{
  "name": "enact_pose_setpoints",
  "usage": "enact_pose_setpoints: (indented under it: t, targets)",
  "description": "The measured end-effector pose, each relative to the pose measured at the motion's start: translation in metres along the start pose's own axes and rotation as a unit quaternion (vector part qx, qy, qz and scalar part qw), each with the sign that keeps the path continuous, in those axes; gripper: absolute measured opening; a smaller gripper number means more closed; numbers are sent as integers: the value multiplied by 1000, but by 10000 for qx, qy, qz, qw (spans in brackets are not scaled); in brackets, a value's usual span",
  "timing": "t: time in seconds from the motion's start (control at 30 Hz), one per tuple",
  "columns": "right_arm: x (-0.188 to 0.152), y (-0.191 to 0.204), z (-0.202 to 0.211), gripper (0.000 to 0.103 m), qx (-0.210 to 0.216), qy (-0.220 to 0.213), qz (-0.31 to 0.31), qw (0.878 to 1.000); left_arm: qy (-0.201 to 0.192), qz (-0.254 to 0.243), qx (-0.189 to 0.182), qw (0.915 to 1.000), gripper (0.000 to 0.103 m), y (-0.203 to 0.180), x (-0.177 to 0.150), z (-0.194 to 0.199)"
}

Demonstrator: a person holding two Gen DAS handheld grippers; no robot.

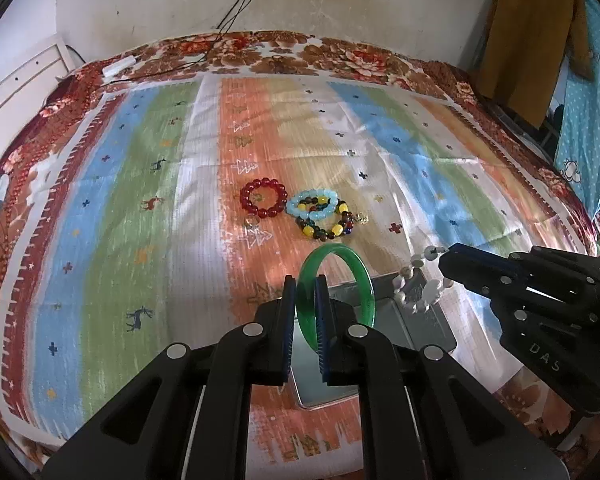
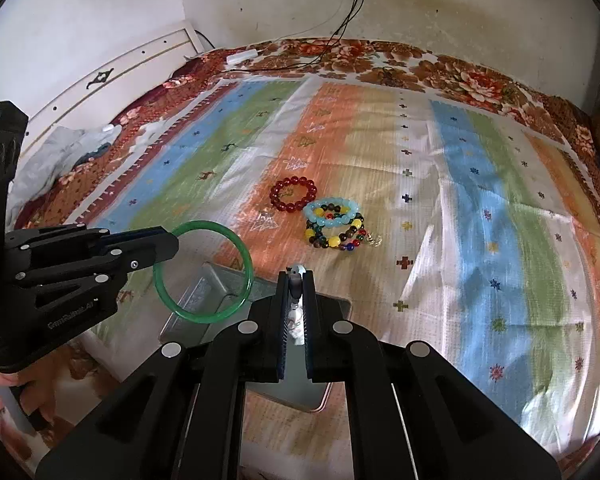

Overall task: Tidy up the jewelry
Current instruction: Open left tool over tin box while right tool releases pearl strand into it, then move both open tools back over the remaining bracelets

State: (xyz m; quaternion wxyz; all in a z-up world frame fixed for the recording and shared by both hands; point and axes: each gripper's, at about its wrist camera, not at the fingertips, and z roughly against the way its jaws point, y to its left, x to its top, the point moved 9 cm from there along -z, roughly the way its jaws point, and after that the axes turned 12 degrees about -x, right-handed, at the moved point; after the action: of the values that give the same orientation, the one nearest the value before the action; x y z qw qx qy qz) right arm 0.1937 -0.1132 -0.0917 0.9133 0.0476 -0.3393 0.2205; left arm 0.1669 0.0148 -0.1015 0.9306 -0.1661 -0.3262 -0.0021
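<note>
Green bangle [image 1: 364, 280] pinched upright in left gripper [image 1: 305, 280], white bead bracelet [image 1: 414, 288] clamped in right gripper [image 2: 296, 276], both above metal tin [image 2: 204, 292], three beaded bracelets [image 2: 332, 220] on striped cloth [image 2: 480, 240]

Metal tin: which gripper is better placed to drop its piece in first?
Probably left. The left gripper holds the green bangle above the metal tin; the right gripper's white bead bracelet hangs near its far edge.

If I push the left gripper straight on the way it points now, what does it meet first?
Probably the metal tin lying open just below the left gripper, which is shut on the green bangle; the bangle would touch first. Depth is hard to judge.
</note>
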Motion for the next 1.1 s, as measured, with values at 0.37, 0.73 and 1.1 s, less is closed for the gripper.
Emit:
enact_pose_setpoints:
  t: [0.37, 0.73, 1.1]
  targets:
    - [0, -13, -4, 55, -88, 11, -186, 9998, -91, 122, 239, 9996, 35, 9, 1, 2]
    - [16, -54, -31, 57, -401, 157, -606, 9972, -109, 409, 435, 9982, 44, 42, 25, -6]
    - [34, -56, -59, 64, -369, 233, -658, 9969, -15, 350, 386, 9986, 53, 51, 50, -31]
